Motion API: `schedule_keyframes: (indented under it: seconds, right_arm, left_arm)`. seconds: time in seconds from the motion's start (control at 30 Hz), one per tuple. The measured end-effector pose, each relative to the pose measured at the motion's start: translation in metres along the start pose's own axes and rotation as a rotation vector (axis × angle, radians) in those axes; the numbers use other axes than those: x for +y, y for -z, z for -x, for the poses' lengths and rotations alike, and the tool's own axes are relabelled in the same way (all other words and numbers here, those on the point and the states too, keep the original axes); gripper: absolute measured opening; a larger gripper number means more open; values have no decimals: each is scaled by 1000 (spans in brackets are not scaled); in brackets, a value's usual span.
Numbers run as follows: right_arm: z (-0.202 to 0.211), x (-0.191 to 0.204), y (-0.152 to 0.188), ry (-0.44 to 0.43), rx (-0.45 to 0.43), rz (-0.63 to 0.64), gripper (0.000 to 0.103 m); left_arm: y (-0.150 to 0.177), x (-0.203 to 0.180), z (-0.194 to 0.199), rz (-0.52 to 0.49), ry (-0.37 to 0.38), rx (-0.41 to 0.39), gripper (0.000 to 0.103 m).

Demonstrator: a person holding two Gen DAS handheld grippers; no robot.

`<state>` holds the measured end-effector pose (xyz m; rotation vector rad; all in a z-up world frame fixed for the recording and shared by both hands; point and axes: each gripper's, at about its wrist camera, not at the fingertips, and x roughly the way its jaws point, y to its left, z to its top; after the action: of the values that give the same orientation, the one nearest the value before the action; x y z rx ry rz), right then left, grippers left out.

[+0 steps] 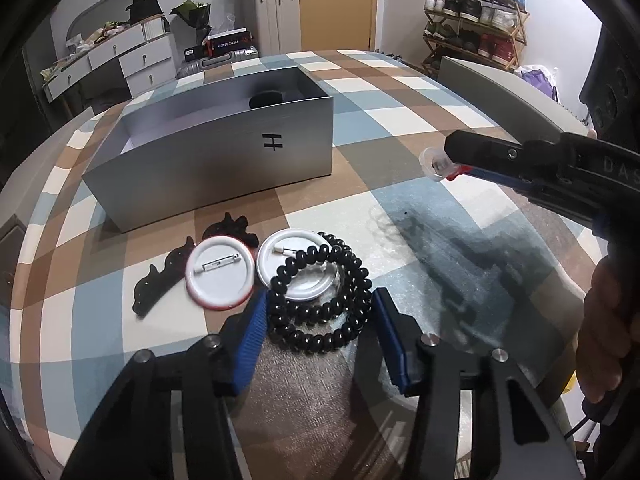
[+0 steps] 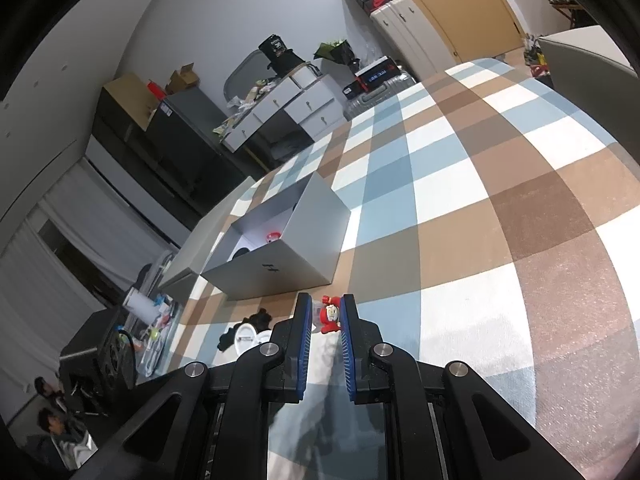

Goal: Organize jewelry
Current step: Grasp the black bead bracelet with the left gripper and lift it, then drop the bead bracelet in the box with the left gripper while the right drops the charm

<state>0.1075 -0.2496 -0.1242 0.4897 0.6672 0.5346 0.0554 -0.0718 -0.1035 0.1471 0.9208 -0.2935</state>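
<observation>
An open silver box stands on the checked table; it also shows in the right wrist view with small items inside. My left gripper is open, its blue pads either side of a black bead bracelet that lies partly on a white pin badge. A second badge with a red rim and two black hair clips lie to its left. My right gripper is shut on a small red and white charm, held above the table right of the box.
The box lid lies at the table's far right. The checked tablecloth stretches right of the box. Drawers, suitcases and a shoe rack stand beyond the table.
</observation>
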Motion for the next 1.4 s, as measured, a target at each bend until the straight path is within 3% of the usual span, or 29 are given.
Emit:
schedule_keyframes:
  seconds: [0.33, 0.67, 0.97, 1.17, 1.4]
  right_arm:
    - [2, -4, 0, 4, 6, -17, 13]
    - [3, -3, 2, -18, -12, -1, 13]
    - [2, -4, 2, -57, -21, 1, 13]
    - [14, 15, -8, -58, -77, 47, 13]
    - [0, 44, -25, -63, -45, 92, 13]
  left_arm:
    - [2, -3, 8, 4, -1, -3, 39]
    - [2, 3, 18, 28, -8, -38, 38]
    - [-2, 23, 39, 82, -34, -104, 38]
    - [-8, 43, 55, 125, -20, -192, 38]
    - [-22, 70, 59, 162, -4, -253, 38]
